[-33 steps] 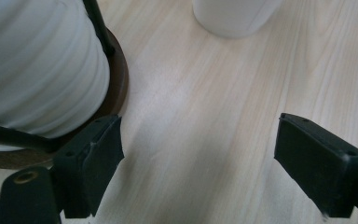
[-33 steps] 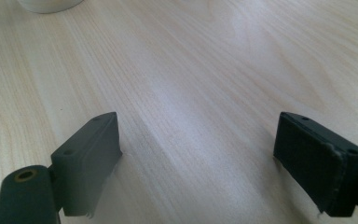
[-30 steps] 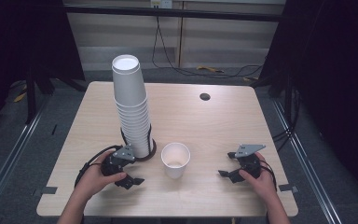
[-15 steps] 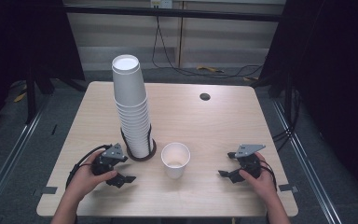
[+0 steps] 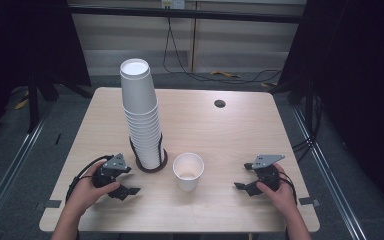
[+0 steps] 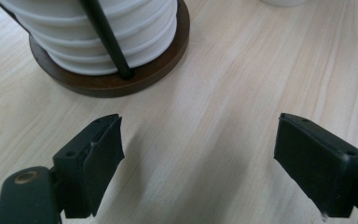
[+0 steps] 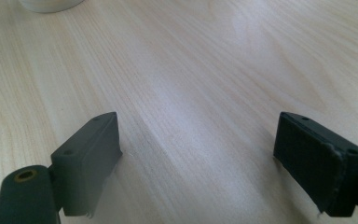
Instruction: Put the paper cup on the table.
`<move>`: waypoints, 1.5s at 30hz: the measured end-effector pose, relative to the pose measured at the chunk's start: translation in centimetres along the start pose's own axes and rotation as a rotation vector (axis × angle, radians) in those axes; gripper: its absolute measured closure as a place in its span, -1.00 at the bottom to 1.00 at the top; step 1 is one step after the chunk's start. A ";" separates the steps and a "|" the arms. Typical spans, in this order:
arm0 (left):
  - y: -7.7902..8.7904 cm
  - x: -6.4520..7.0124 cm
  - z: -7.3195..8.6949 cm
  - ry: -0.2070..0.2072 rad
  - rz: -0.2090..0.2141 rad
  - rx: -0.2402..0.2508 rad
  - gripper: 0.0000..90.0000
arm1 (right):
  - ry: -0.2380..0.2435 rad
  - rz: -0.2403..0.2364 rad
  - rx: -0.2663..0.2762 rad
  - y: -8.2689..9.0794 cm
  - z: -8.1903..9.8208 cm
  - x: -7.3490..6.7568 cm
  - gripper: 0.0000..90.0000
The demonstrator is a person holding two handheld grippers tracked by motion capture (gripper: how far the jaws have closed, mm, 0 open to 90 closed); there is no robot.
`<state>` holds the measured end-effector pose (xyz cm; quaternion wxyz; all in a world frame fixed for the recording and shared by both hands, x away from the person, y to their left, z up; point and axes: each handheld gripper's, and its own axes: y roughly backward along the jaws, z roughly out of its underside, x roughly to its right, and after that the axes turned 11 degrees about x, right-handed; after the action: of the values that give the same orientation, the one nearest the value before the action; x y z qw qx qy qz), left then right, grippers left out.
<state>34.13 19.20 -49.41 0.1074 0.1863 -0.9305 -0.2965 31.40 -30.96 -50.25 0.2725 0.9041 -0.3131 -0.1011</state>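
High view puts the pale wooden table (image 5: 230, 125) across the middle of the frame, and the biggest thing on it is the tall stack of white paper cups (image 5: 141, 120), left of centre, leaning a little and standing in a holder with a dark round wooden base (image 5: 152, 167) and thin black uprights. Just right of that base and apart from it, one single paper cup (image 5: 188, 171) stands upright, mouth up and empty as far as I can see. I read the job as taking cups off the stack and setting them out. By that reading one cup is out and nearly the whole stack is left. My left gripper (image 5: 131, 180) sits at lower left, near the base but not touching it. In the left gripper view its jaws stand wide apart over bare wood with nothing between them, the base at upper left. My right gripper (image 5: 242, 176) rests at lower right, well apart from the cup, its jaws likewise spread and empty.
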 end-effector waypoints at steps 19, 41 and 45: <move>0.6 -1.3 1.9 0.034 -0.041 0.022 -0.67 | 0.000 0.000 0.000 0.0 0.0 0.0 -0.69; 0.4 -1.7 2.9 -0.014 -0.055 0.091 -0.82 | 0.001 -0.001 0.000 0.0 0.0 0.0 -0.69; 0.4 -1.6 2.9 -0.015 -0.058 0.084 -0.83 | 0.001 -0.001 0.000 0.0 0.0 0.0 -0.69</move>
<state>34.60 21.68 -51.65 0.0837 0.2155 -0.9371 -0.2615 31.39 -30.96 -50.25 0.2726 0.9043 -0.3128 -0.1009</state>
